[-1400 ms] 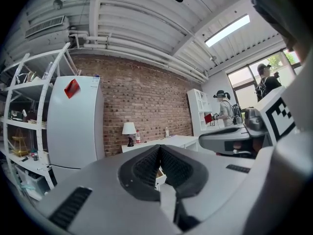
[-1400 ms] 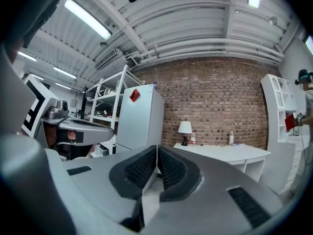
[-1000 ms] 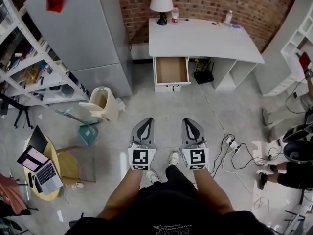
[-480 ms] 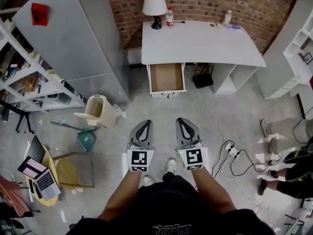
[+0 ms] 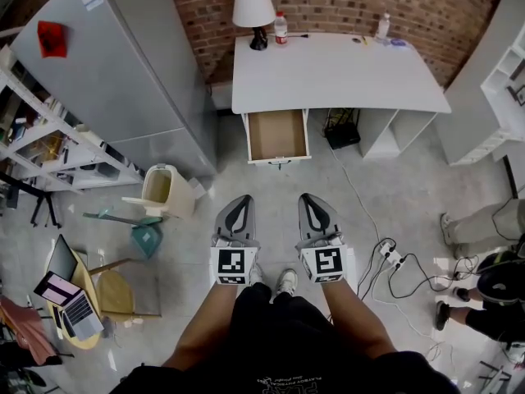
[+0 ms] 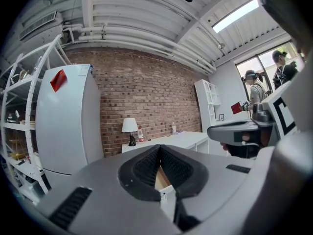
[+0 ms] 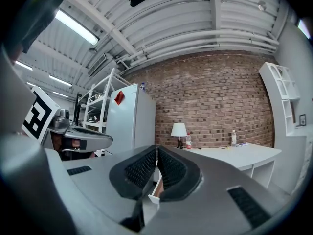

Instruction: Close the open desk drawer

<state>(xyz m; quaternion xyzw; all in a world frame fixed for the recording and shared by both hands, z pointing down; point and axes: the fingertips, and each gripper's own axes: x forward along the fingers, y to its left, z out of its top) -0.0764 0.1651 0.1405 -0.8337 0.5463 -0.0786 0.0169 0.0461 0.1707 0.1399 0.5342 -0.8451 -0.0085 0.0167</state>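
Head view shows the drawer (image 5: 279,135) standing open under the left end of the far desk (image 5: 344,76). The left gripper (image 5: 238,213) and right gripper (image 5: 317,212), jaws pressed together and empty, are well short of it. The approach and push are yet to come.

Lamp (image 5: 253,6) on desk (image 5: 344,76) (drawer (image 5: 277,135) beneath, left)

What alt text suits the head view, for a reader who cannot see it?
An open, brown-lined white drawer juts from a white desk by a brick wall. The grey left gripper and right gripper, both shut, point toward it.
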